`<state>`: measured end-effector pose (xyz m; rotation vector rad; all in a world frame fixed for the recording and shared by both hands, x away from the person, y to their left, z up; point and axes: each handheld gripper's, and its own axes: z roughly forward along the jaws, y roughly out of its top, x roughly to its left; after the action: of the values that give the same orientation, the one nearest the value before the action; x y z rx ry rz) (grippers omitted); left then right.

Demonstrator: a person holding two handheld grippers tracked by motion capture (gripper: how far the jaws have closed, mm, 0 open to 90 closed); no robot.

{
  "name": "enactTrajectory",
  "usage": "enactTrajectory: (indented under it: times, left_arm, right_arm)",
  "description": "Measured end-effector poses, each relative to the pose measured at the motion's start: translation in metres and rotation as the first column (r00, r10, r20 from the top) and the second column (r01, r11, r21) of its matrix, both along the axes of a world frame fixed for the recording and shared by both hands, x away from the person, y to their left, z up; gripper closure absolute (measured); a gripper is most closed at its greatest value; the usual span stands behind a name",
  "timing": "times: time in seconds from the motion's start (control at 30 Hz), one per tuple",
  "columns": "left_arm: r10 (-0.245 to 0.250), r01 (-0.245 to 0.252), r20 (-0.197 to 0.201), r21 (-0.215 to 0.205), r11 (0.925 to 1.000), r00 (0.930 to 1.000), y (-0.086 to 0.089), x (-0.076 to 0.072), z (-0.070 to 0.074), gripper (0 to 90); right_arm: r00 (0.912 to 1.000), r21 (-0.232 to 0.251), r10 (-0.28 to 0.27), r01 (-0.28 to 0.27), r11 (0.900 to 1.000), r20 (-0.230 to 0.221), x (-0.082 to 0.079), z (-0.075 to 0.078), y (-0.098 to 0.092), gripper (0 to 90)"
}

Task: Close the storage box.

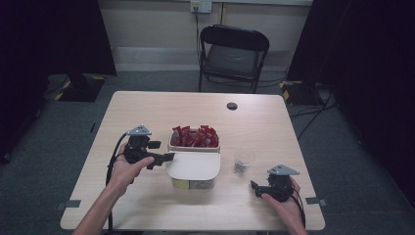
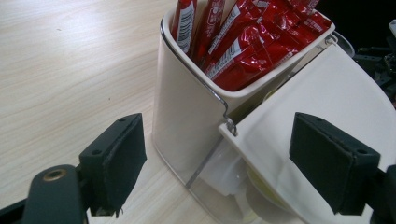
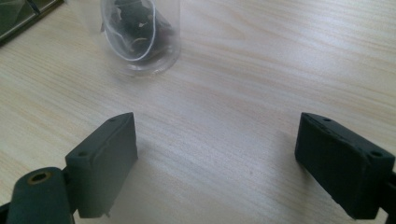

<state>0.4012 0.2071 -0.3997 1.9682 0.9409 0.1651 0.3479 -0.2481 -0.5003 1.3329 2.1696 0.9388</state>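
We see one pale wooden bench [image 1: 147,112] with a folding chair [image 1: 234,54] behind it on the floor. Near the middle of the bench stands one cream-white organizer box [image 1: 193,166], the thing our left gripper [image 1: 164,159] works at. It has rounded corners, a thin metal wire along its rim, and two parts. The far compartment is open at the top and packed with red foil sachets [image 1: 195,137] standing on end, white print and a barcode showing on some; they are too many and too crowded for us to count. The near part has clear walls and is covered by a flat white lid [image 1: 193,165]; through the clear wall [image 2: 219,186] we make out something yellowish and white, but we cannot tell what.

To the right of the box, apart from it, stands one small clear cup [image 1: 243,160] holding dark bits that we cannot identify.

We hold two grippers. The left one sits just beside the box's left side, its fingers [image 2: 116,161] spread apart on either side of the corner where the lid meets the open compartment, with no pad pressing on anything. The right gripper [image 1: 254,187] rests near the bench's front right edge, its fingers [image 3: 105,161] wide apart over bare wood, holding nothing, the cup ahead of them.
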Motion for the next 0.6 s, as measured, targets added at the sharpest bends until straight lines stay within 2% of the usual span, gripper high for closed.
enactTrajectory:
  times: [0.3,0.6]
  left_arm:
    - [0.054,-0.054,0.002,0.010,0.9985,0.9985,0.032,-0.010,-0.003,16.9]
    - [0.111,-0.110,-0.012,0.045,0.9929,0.9938,0.055,-0.018,-0.011,16.4]
  right_arm:
    - [1.0000,0.000,0.000,0.000,1.000,0.000,0.000,0.000,0.000,12.5]
    - [1.0000,0.000,0.000,0.000,1.000,0.000,0.000,0.000,0.000,12.5]
